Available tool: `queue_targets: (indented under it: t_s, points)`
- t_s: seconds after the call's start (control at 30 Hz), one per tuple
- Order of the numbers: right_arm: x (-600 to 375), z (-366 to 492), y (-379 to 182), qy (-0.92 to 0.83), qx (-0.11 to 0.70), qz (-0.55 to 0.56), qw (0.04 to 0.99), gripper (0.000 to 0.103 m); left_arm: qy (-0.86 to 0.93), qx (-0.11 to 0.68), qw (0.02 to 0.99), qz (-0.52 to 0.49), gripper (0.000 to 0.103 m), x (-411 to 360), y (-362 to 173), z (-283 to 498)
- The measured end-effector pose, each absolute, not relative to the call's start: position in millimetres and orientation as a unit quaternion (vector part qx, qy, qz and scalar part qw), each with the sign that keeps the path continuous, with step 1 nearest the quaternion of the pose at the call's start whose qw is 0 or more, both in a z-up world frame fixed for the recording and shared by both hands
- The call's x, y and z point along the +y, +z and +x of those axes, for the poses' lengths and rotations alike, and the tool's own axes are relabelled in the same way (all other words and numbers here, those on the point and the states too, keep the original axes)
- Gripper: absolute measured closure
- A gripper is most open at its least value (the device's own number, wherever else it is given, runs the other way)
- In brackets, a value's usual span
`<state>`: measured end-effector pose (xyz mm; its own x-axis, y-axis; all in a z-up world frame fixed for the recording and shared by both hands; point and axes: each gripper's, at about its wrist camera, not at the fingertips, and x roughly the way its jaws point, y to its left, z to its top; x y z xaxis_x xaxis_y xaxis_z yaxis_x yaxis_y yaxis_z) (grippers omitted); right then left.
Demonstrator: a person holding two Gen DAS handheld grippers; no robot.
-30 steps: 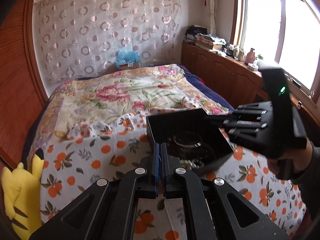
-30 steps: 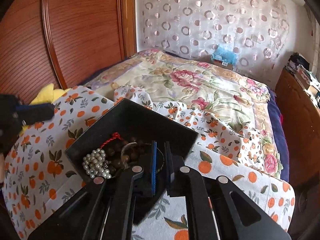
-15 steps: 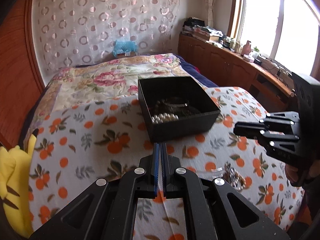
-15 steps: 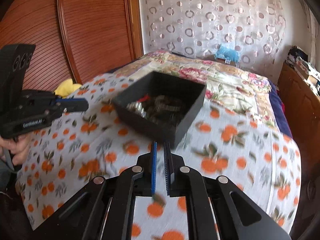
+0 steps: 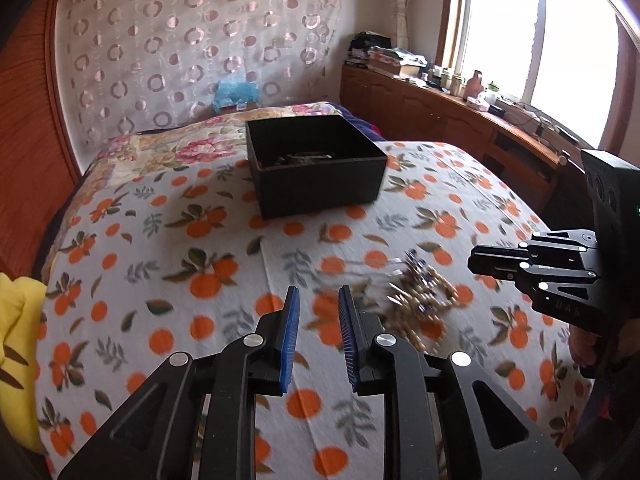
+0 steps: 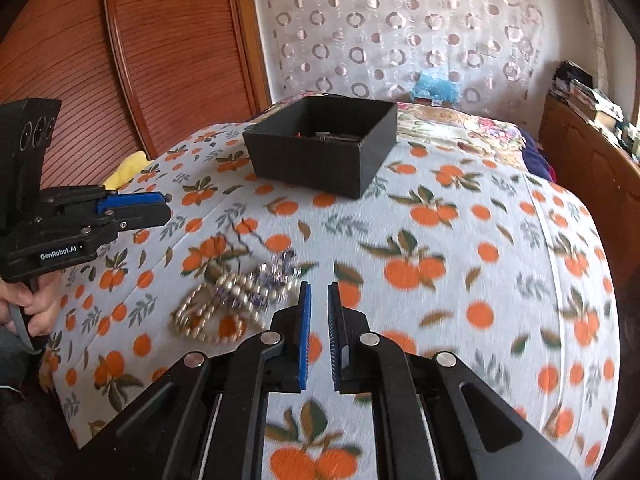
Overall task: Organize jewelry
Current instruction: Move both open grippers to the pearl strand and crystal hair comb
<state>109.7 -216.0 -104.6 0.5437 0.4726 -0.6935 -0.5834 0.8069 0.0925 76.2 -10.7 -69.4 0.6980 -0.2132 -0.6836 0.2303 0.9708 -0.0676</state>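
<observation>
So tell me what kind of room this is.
Most likely a bedroom: a bed under an orange-print white cover, a floral quilt behind it, and low wooden cabinets below a window.

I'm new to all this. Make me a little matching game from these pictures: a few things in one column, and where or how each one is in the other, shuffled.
Things:
1. black box
2. bead jewelry pile
3. left claw
4. yellow plush toy

Places or states:
A. loose on the orange-print cover, between the two claws
B. at the bed's edge by the wooden panel
C. farther back on the bed, some jewelry inside
D. jaws apart, nothing between them

Pairs: 1-C, 2-A, 3-D, 4-B
</observation>
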Motion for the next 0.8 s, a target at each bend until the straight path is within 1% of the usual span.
queue_targets:
  t_s: [0.13,0.17,0.2,0.23,0.27,0.3,0.8]
  points:
    - [-222.9,91.5,-109.3,0.295,0.370,-0.073,0.878,0.092,-0.129,0.369,0.920,0.016,0.084,-21.0,-74.9,62.3]
    - [-225.1,86.9,-110.5,0.292,0.372,-0.072,0.878,0.090,-0.132,0.368,0.920,0.018,0.084,-24.0,-75.4,59.9]
    - [-227.2,83.7,-110.2,0.291,0.371,-0.071,0.879,0.082,-0.134,0.367,0.920,0.020,0.084,-27.1,-75.8,57.2]
    - [-228.7,80.6,-109.9,0.289,0.368,-0.070,0.881,0.078,-0.136,0.367,0.920,0.022,0.084,-29.8,-76.2,55.3]
    - [-231.1,76.1,-108.9,0.286,0.363,-0.070,0.884,0.069,-0.138,0.367,0.920,0.022,0.084,-32.4,-76.6,53.9]
    - [-232.8,74.8,-108.9,0.285,0.362,-0.070,0.885,0.065,-0.140,0.367,0.919,0.023,0.084,-35.5,-77.7,51.7]
    - [-243.3,56.7,-116.9,0.273,0.354,-0.071,0.892,0.065,-0.166,0.385,0.907,0.045,0.084,-69.0,-83.9,45.1]
